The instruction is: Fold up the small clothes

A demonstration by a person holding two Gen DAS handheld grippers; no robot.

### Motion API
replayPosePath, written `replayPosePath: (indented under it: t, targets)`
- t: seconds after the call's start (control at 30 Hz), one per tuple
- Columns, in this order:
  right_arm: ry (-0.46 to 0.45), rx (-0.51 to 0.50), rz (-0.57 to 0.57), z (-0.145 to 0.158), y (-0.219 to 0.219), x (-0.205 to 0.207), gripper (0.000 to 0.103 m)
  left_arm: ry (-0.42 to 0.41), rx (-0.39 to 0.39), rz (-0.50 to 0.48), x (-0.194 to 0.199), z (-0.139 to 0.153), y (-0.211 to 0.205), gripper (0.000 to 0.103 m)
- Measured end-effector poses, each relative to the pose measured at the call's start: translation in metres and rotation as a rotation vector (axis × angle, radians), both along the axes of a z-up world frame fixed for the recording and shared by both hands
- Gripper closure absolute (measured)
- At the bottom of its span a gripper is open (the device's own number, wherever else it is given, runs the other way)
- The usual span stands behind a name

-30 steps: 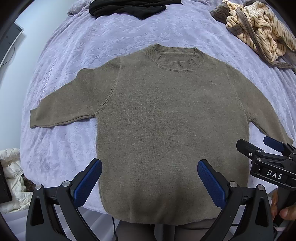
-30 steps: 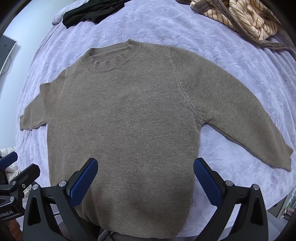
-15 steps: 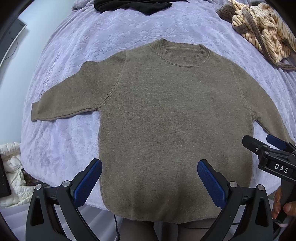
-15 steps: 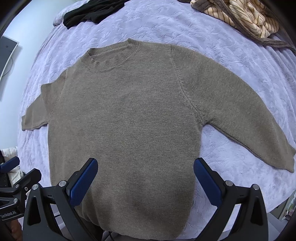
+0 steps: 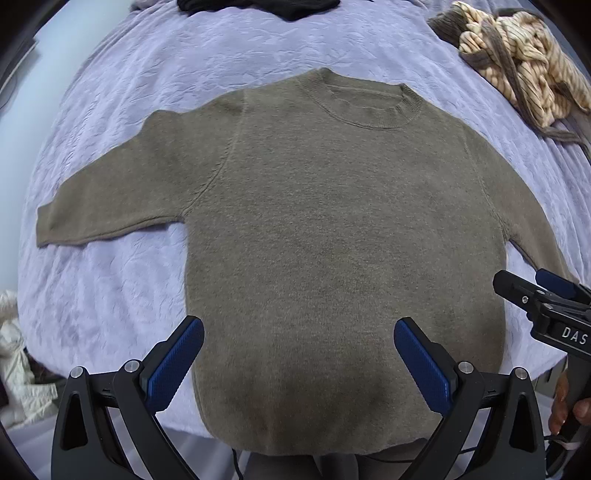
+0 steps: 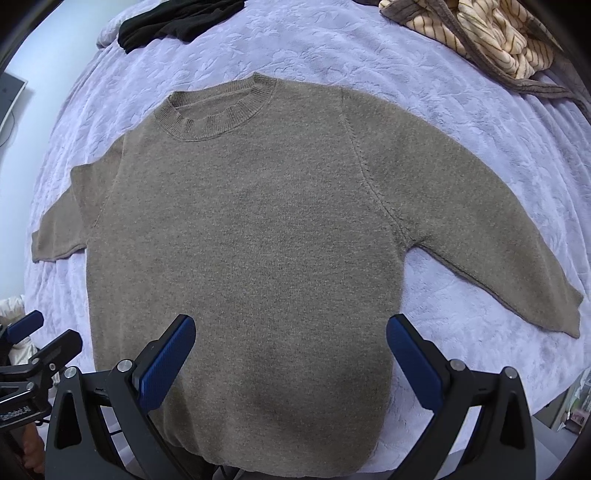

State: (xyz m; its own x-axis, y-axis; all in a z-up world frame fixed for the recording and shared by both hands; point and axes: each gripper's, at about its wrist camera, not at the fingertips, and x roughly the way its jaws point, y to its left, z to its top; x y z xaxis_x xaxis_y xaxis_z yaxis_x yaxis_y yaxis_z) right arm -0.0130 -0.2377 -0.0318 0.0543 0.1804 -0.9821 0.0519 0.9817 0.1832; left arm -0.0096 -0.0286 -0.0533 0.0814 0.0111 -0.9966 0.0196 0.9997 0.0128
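Observation:
An olive-brown knit sweater (image 5: 332,240) (image 6: 258,240) lies flat and face up on a lavender bedspread (image 5: 110,295), collar far, hem near, both sleeves spread out sideways. My left gripper (image 5: 298,363) hovers open above the lower body of the sweater, blue pads wide apart, holding nothing. My right gripper (image 6: 291,360) is likewise open over the hem area. Each gripper shows at the edge of the other's view: the right one (image 5: 546,299) at the sweater's right sleeve, the left one (image 6: 37,343) beside the left hem.
A striped cream-and-brown garment (image 5: 517,66) (image 6: 491,33) is heaped at the far right. A black garment (image 6: 173,18) lies at the far edge. White cloth (image 5: 14,362) sits off the bed at the left. A hand (image 5: 569,410) holds the right gripper's handle.
Both grippers have drifted slightly nearer and lower over the sweater, so it fills more of each view. The sweater itself has not moved; both grippers stay open.

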Motion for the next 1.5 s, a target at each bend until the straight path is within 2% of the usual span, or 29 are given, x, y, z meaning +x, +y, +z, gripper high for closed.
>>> replayPosePath:
  t: [0.2,0.53,0.73,0.9,1.07,1.27,1.4,1.5]
  targets:
    - [0.002,-0.029,-0.043,0.0,0.006,-0.001,0.0,-0.001,-0.054,-0.057,0.006,-0.014,0.005,0.0]
    - [0.003,-0.068,-0.092,0.005,0.021,0.001,0.0,-0.018,-0.098,-0.072,0.009,-0.022,0.023,0.0]
    - [-0.002,-0.082,-0.09,0.011,0.035,0.0,0.0,-0.036,-0.121,-0.066,0.009,-0.019,0.034,0.0]
    - [-0.015,-0.08,-0.053,0.017,0.055,0.002,0.0,-0.045,-0.189,-0.026,0.01,-0.02,0.054,0.0]
    - [-0.029,-0.051,0.025,0.017,0.09,0.008,0.0,-0.098,-0.281,0.115,0.014,-0.027,0.122,0.0]
    - [-0.018,0.009,0.168,0.009,0.161,0.013,0.0,-0.222,-0.293,0.393,0.014,-0.052,0.266,0.0]
    - [0.003,0.036,0.256,0.001,0.205,0.009,0.0,-0.274,-0.357,0.584,0.006,-0.084,0.35,0.0]
    - [0.024,0.047,0.294,-0.008,0.227,0.006,0.0,-0.275,-0.447,0.684,0.009,-0.116,0.387,0.0]
